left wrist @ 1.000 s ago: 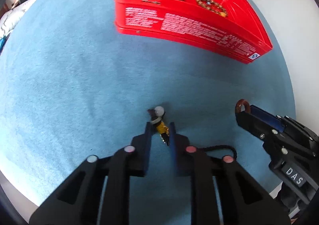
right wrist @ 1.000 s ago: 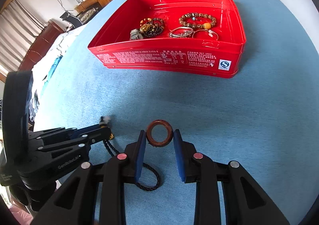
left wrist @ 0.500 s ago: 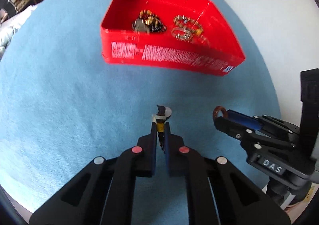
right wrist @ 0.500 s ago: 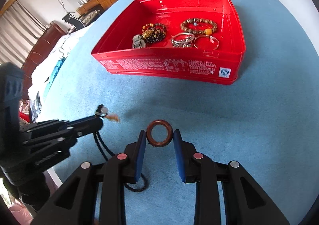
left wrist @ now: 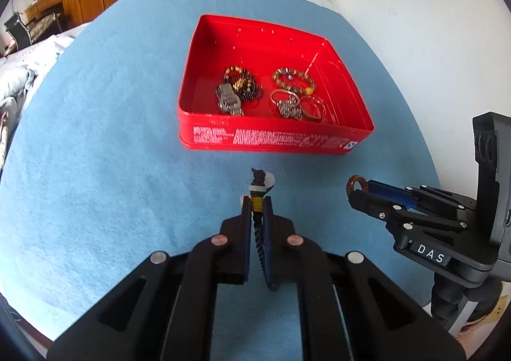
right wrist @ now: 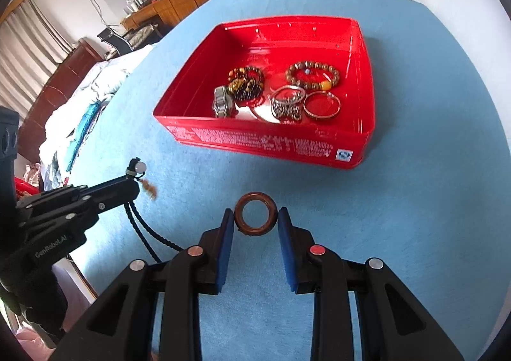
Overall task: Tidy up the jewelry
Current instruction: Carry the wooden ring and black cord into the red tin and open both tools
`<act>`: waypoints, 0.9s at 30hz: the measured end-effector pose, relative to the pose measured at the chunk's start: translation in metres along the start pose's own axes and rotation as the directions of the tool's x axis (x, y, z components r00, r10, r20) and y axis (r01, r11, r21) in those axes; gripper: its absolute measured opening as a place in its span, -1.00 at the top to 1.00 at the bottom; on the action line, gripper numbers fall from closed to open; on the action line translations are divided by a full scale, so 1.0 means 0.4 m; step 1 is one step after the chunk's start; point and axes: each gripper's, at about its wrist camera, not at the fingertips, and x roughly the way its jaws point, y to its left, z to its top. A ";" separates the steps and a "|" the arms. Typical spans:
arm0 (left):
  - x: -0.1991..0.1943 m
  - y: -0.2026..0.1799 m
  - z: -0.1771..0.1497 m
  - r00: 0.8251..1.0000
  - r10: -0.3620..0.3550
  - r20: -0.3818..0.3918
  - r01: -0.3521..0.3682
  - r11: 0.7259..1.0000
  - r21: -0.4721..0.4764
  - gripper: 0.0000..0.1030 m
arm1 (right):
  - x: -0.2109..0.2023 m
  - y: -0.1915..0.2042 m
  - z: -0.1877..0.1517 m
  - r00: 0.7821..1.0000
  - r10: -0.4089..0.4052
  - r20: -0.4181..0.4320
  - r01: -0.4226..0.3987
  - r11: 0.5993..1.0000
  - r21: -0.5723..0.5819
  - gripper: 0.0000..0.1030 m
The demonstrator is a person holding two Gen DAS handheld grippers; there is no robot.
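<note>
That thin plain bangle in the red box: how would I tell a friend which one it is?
Start at the red tin box on the blue cloth and look to its near right corner. There lies the thin bangle, flat on the tin's floor, just below the brown bead bracelet and right of the silver chain bracelet. It alone is a smooth, bare hoop: no beads, no links.

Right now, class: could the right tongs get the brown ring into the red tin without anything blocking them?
Probably yes. The right tongs grip the brown ring above bare blue cloth, and the red tin ahead is open-topped. The left tongs are off to the side, out of the path.
</note>
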 end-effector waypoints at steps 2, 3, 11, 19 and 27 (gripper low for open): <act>-0.011 0.000 0.005 1.000 0.003 0.012 -0.003 1.000 0.004 0.90 | -0.011 0.001 0.009 1.000 0.000 0.013 0.000 1.000 0.000 0.45; -0.015 -0.001 0.009 1.000 0.003 0.016 -0.003 1.000 0.007 0.90 | -0.018 0.003 0.015 1.000 -0.001 0.021 0.001 1.000 0.000 0.45; -0.044 -0.016 0.049 0.997 0.018 0.074 -0.020 1.000 0.024 0.90 | -0.069 0.016 0.062 0.996 0.000 0.084 0.001 1.000 -0.009 0.45; -0.092 -0.045 0.125 0.986 0.025 0.163 -0.034 0.998 0.052 0.90 | -0.125 0.001 0.145 0.986 0.002 0.165 -0.003 1.000 0.006 0.45; -0.132 -0.078 0.240 0.956 0.049 0.290 -0.069 0.996 0.058 0.90 | -0.132 -0.019 0.236 0.979 -0.013 0.204 0.009 1.000 0.020 0.45</act>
